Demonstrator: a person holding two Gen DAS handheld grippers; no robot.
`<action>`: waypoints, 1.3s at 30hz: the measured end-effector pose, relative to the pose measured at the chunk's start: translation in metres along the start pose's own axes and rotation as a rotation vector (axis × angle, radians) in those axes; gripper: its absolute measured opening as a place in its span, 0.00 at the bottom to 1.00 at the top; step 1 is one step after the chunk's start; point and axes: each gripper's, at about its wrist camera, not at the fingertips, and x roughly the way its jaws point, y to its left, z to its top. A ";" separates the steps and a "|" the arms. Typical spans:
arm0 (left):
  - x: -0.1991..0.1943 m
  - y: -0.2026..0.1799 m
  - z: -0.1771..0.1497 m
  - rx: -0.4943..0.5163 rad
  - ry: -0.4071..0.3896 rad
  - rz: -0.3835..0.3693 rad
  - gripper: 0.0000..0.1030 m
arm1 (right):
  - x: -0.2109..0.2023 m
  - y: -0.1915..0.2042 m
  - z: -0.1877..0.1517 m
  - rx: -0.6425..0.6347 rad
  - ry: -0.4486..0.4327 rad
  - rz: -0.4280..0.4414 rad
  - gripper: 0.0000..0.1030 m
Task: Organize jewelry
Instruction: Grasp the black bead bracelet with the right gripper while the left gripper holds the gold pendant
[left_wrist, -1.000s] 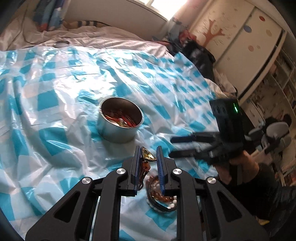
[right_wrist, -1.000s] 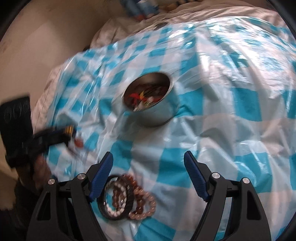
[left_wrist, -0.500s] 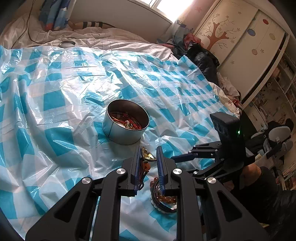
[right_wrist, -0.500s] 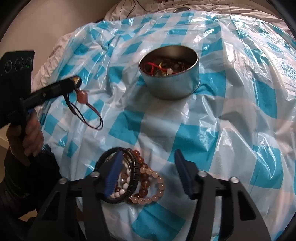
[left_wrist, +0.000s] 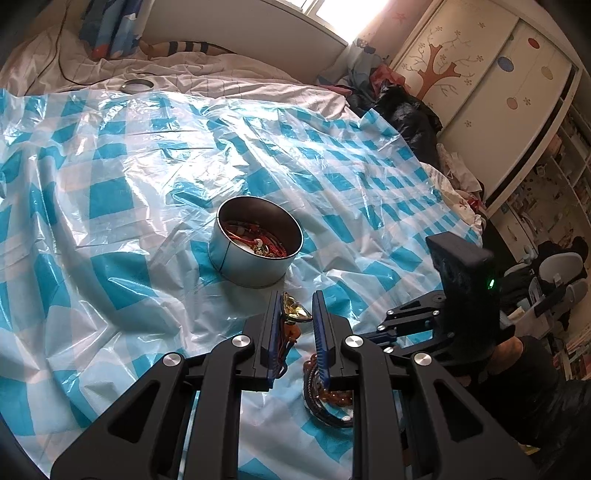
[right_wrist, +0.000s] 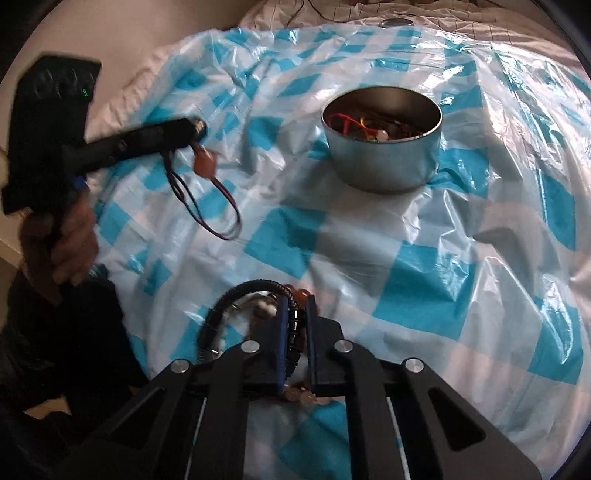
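Here, right tongs (right_wrist: 295, 314) just closed on ribbed black bracelet (right_wrist: 236, 295), left tongs (left_wrist: 297, 314) pinching corded pendant (left_wrist: 293, 310), round steel tin (left_wrist: 255, 258).

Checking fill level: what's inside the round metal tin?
The tin holds a tangle of jewelry: red cords, some beads and small pale pieces. Its near wall hides the bottom, so depth can't be judged.
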 end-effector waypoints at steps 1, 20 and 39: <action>-0.001 0.001 0.000 -0.004 -0.003 0.001 0.15 | -0.006 -0.003 0.001 0.019 -0.021 0.028 0.10; 0.007 -0.004 0.002 0.004 0.016 0.017 0.15 | -0.009 -0.029 0.005 0.138 -0.008 0.030 0.03; 0.005 -0.005 0.006 -0.002 -0.002 0.017 0.15 | -0.002 -0.032 0.009 0.174 -0.074 0.052 0.11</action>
